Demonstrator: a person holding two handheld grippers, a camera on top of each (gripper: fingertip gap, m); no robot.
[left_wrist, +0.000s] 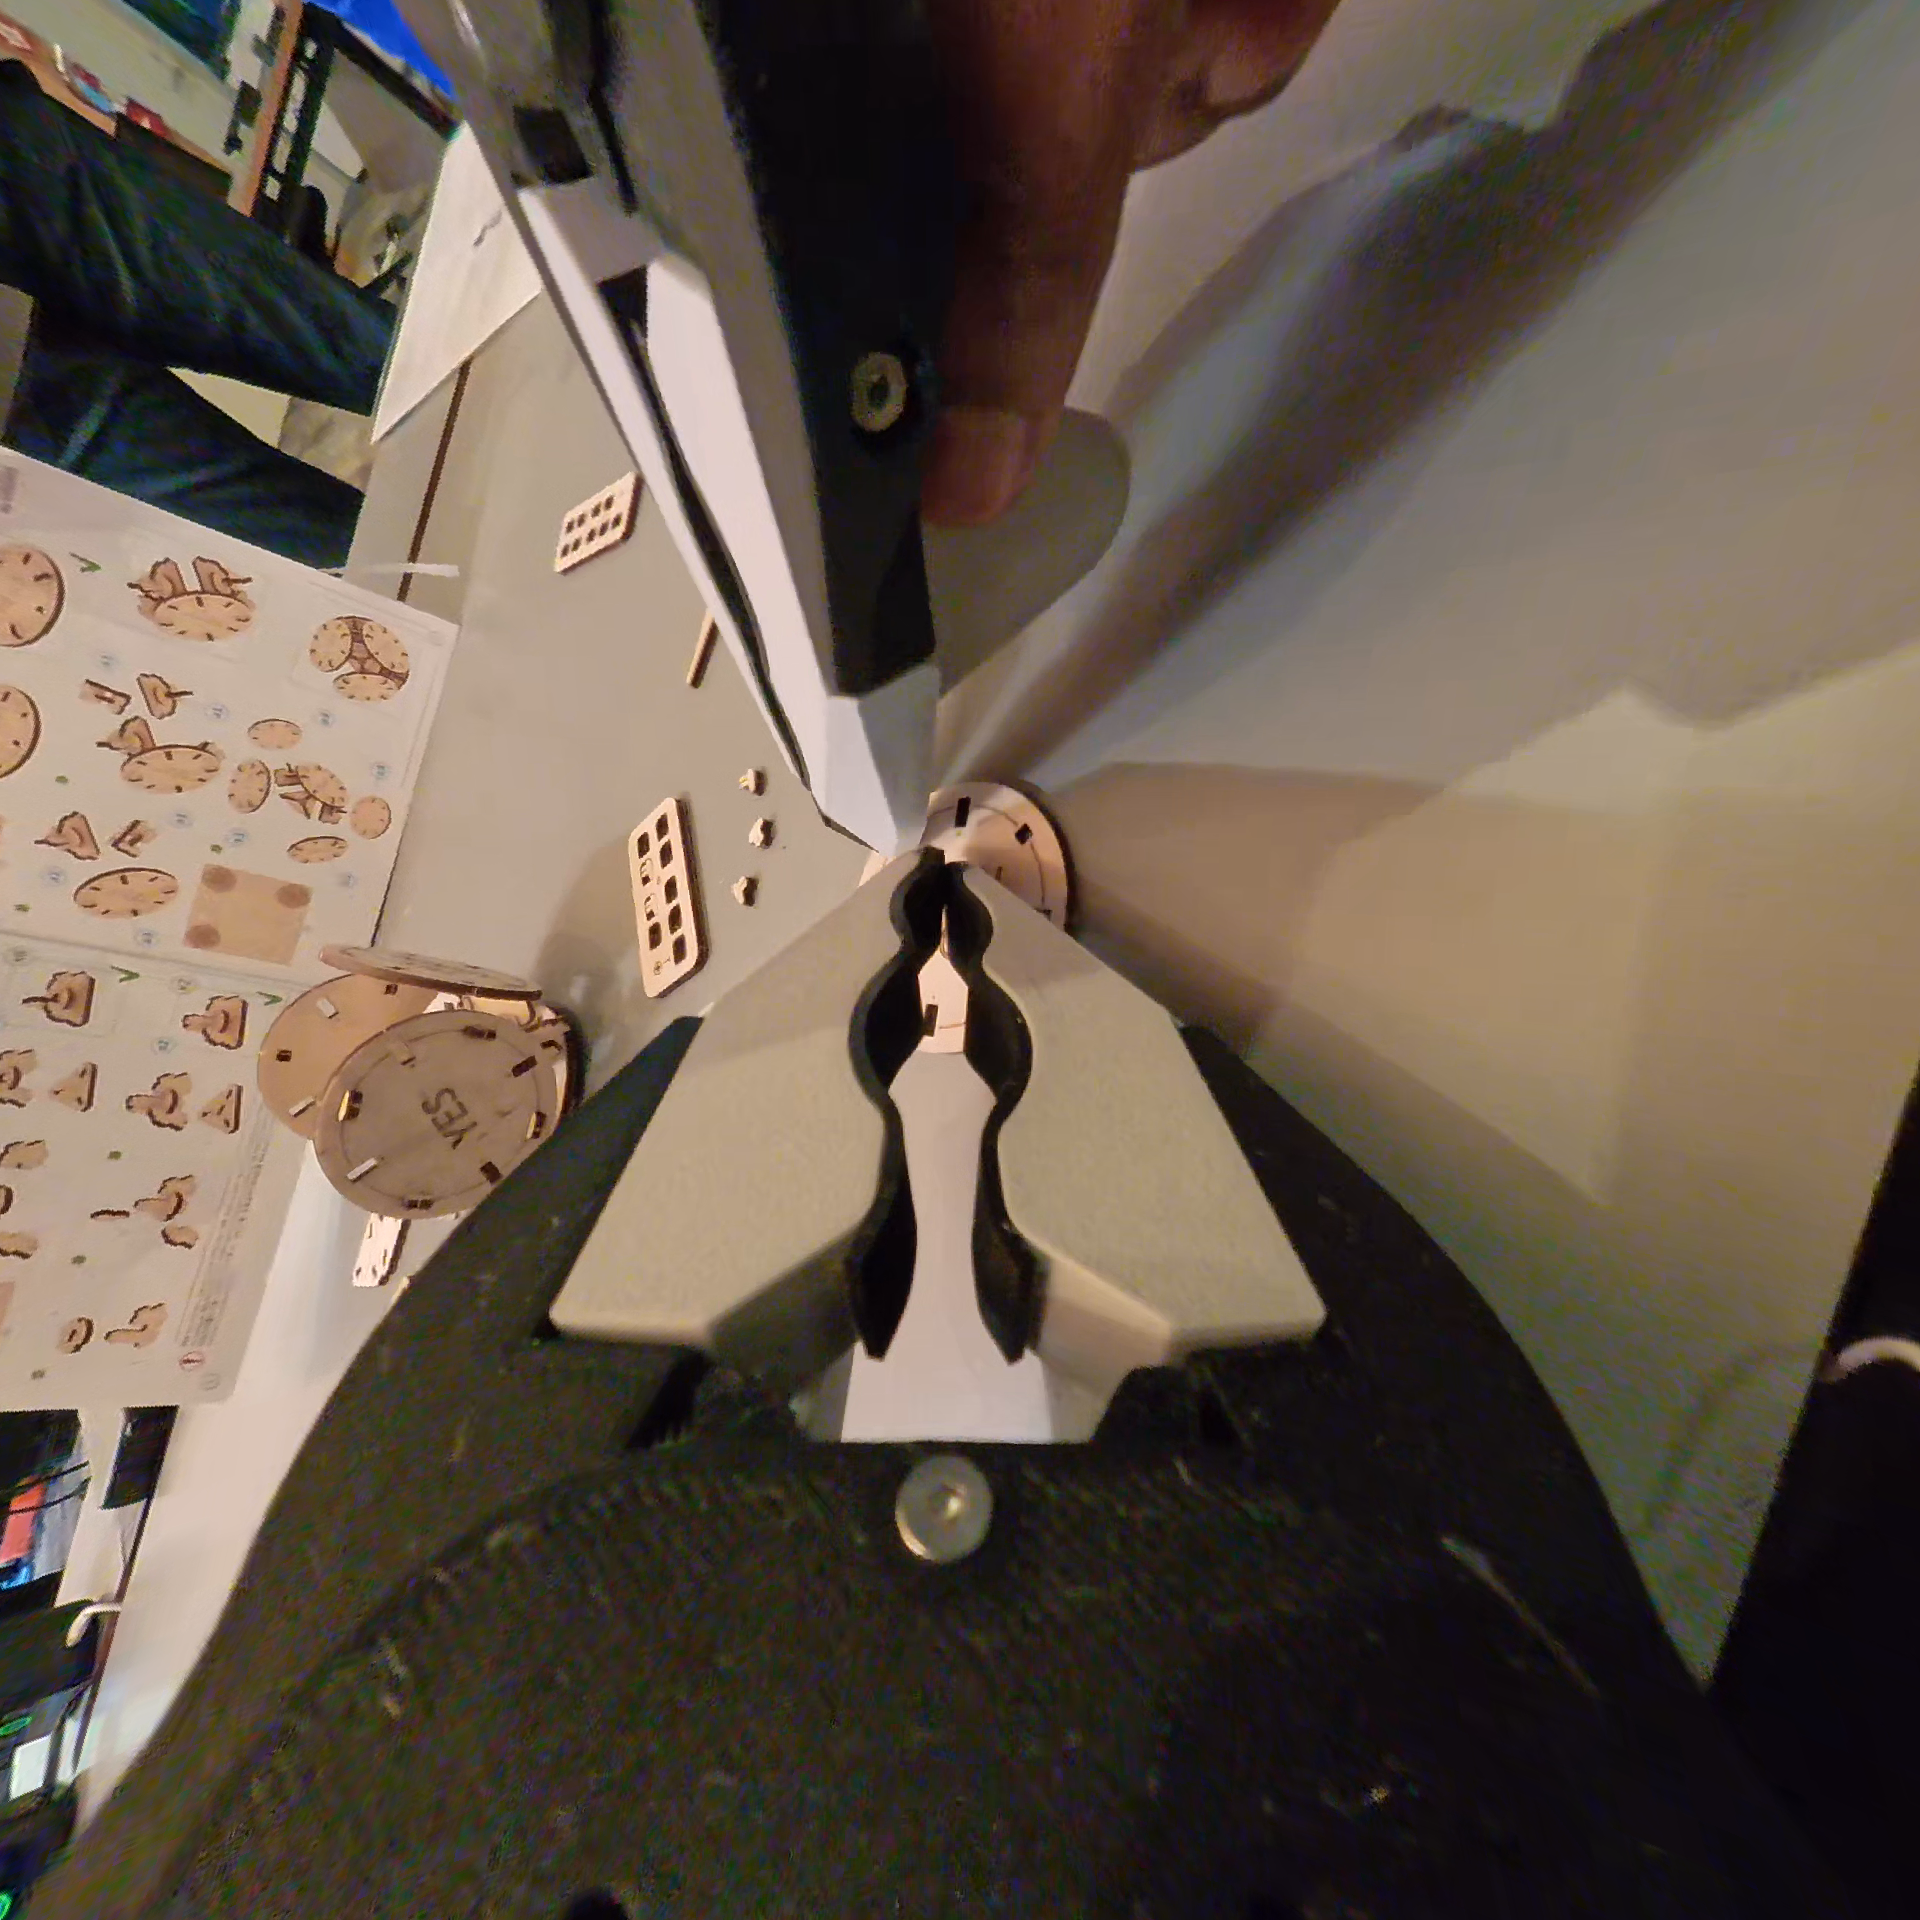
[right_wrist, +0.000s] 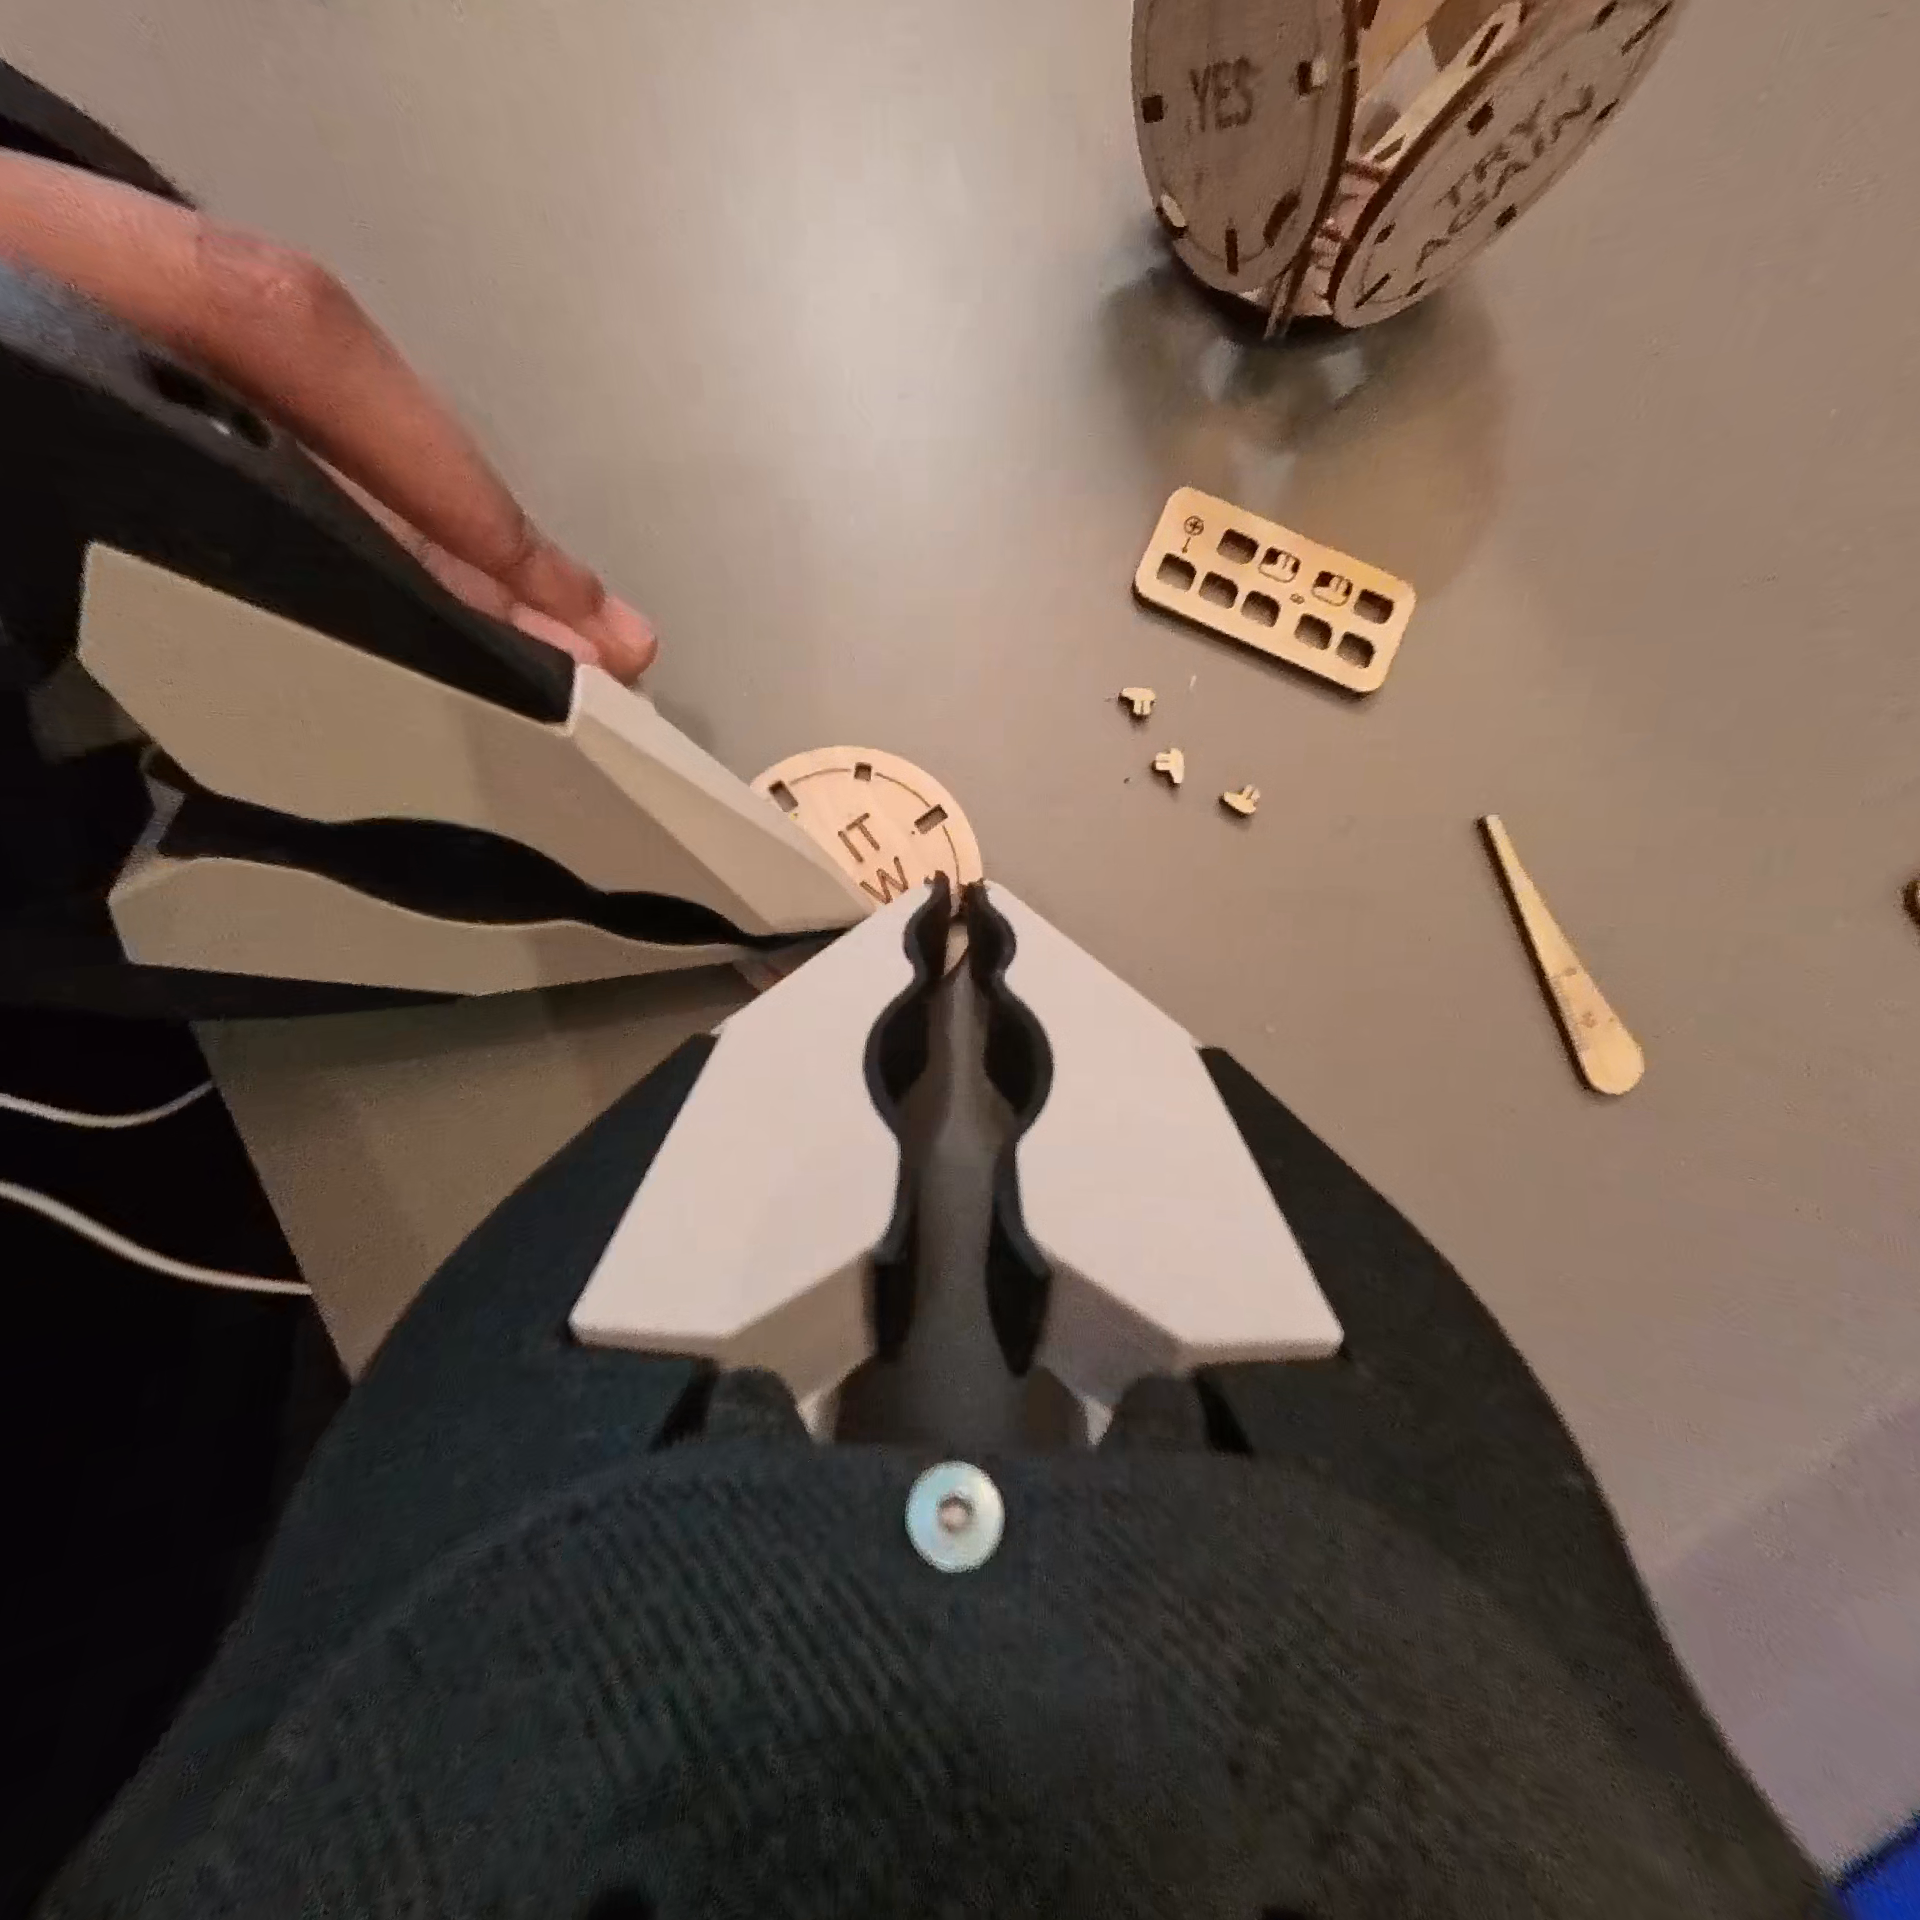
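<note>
Your right gripper pinches the wooden disc's edge; your left gripper is closed, seemingly on the disc's opposite side.

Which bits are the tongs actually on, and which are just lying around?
At the tongs: round wooden disc, with left tongs and right tongs both tip-down at it.

Lying about: assembled wooden ball; slotted wooden card; three tiny connectors; wooden stick; instruction sheet.

Each gripper: pale grey fingers, wavy black pads, black textured body, silver screw
</note>
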